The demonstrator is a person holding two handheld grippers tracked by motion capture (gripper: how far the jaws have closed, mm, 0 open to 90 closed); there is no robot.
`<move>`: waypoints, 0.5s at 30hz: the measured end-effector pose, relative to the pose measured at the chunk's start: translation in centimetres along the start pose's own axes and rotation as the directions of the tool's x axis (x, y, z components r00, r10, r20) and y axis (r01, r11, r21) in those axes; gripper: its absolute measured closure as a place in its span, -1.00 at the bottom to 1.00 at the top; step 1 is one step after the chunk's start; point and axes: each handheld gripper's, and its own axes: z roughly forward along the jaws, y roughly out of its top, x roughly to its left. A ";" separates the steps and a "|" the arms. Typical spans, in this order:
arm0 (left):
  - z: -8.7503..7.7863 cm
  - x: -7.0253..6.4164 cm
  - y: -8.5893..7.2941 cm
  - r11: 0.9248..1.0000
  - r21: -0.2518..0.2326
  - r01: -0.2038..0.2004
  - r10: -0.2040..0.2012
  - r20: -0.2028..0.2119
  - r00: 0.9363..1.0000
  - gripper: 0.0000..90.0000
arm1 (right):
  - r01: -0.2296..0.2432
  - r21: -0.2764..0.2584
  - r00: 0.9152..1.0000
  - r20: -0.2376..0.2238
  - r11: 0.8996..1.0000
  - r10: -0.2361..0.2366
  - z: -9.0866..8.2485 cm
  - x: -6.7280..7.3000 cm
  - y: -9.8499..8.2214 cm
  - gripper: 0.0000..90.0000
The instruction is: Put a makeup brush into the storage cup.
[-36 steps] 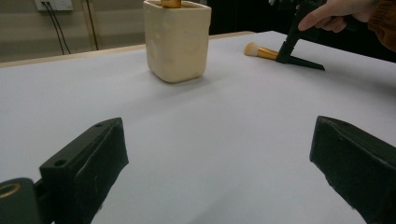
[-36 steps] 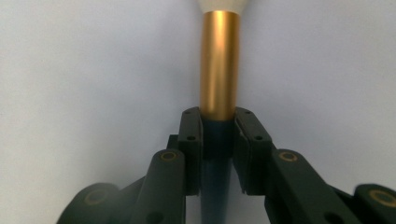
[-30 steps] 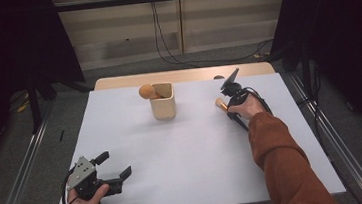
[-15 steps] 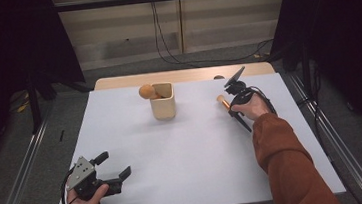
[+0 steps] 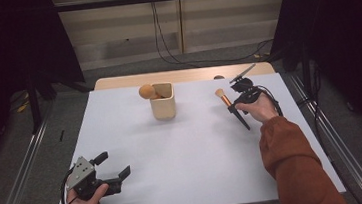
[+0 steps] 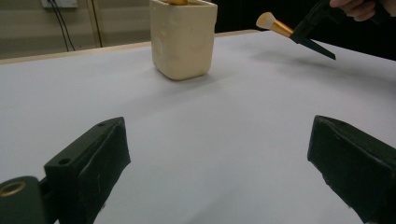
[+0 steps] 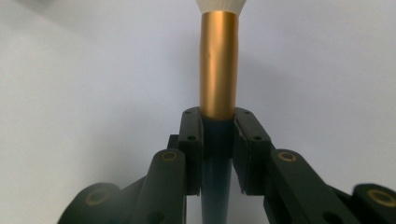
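Observation:
A makeup brush (image 5: 225, 99) with a pale tuft, gold ferrule and black handle is lifted off the white table, tilted with its tuft up and to the left. My right gripper (image 5: 236, 102) is shut on its handle just below the ferrule (image 7: 217, 65); the brush (image 6: 281, 29) also appears far off in the left gripper view. A cream square cup (image 5: 163, 100) stands at the table's far middle with an orange ball-headed item (image 5: 146, 91) leaning out of it. My left gripper (image 5: 115, 166) rests open near the front left corner, its jaws wide apart and empty, facing the cup (image 6: 183, 37).
The white table top (image 5: 189, 151) stretches between both grippers. A wooden strip (image 5: 117, 82) runs along the far edge. Metal rails flank the table, and cables hang on the wall behind.
My right gripper has raised the brush off the table and carried it slightly toward the cup. The left gripper has stayed put.

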 end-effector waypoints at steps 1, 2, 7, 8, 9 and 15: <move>0.0 0.0 0.0 1.000 0.000 0.000 0.000 0.001 1.000 -0.89 | -0.002 -0.017 1.000 -0.001 1.000 0.002 -0.1 0.0 -0.2 0.67; 0.1 0.0 0.0 1.000 0.002 -0.007 0.007 0.002 1.000 -0.90 | -0.006 -0.035 1.000 -0.001 0.999 0.006 -0.3 0.0 -0.4 0.67; 0.2 -0.2 0.1 1.000 0.002 -0.008 0.008 0.014 1.000 -0.91 | -0.014 -0.130 1.000 0.002 0.991 0.014 -0.7 0.1 -1.3 0.67; 0.2 -0.1 0.1 1.000 -0.001 -0.007 0.007 0.012 1.000 -0.91 | -0.016 -0.150 1.000 -0.004 0.989 0.016 -0.9 0.1 -1.4 0.67; 0.2 -0.1 0.1 1.000 -0.002 -0.006 0.006 0.009 1.000 -0.91 | -0.022 -0.171 1.000 -0.009 0.985 0.021 -1.0 0.2 -1.6 0.67; 0.2 -0.1 0.1 1.000 -0.002 -0.006 0.006 0.005 1.000 -0.91 | -0.013 -0.271 1.000 -0.026 0.963 0.006 -1.3 0.2 -2.3 0.67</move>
